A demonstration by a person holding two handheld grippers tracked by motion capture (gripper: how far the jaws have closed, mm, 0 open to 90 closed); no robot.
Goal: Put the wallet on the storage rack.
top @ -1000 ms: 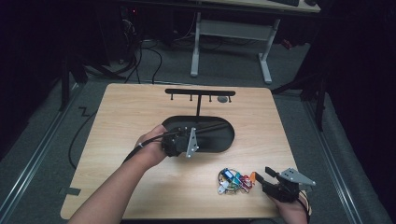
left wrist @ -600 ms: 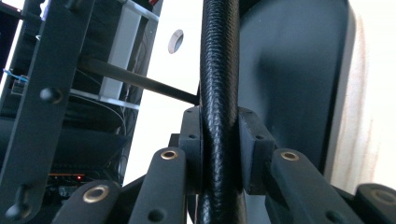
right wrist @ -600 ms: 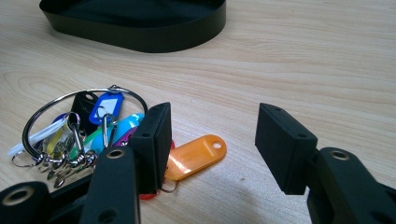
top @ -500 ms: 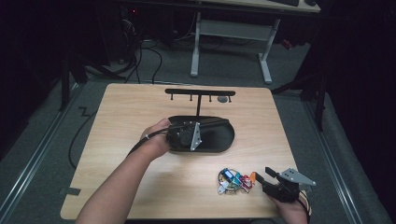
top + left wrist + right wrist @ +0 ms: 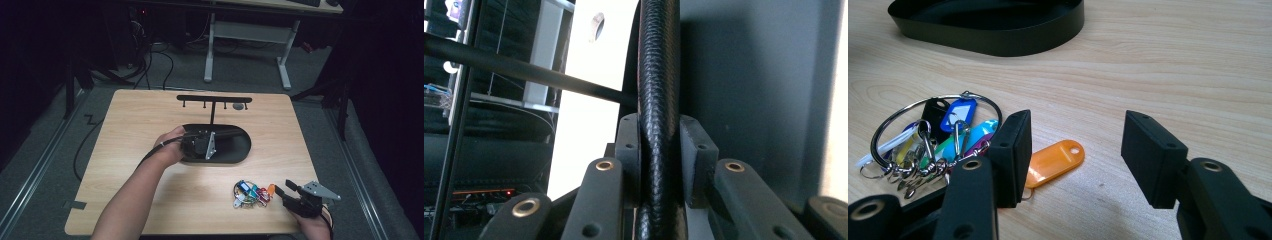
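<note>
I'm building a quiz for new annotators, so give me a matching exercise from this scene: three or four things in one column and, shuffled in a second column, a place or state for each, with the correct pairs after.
Things
1. left gripper
2. right gripper
3. orange key tag
4. black rack with pegs

Places or states
A. lies flat on the wood, just beside the bunch of key tags
B. stands upright near the table's far edge
C. open, low over the table with nothing between its fingers
D. shut on the rim of the black oval tray

Pairs: 1-D, 2-C, 3-A, 4-B
</note>
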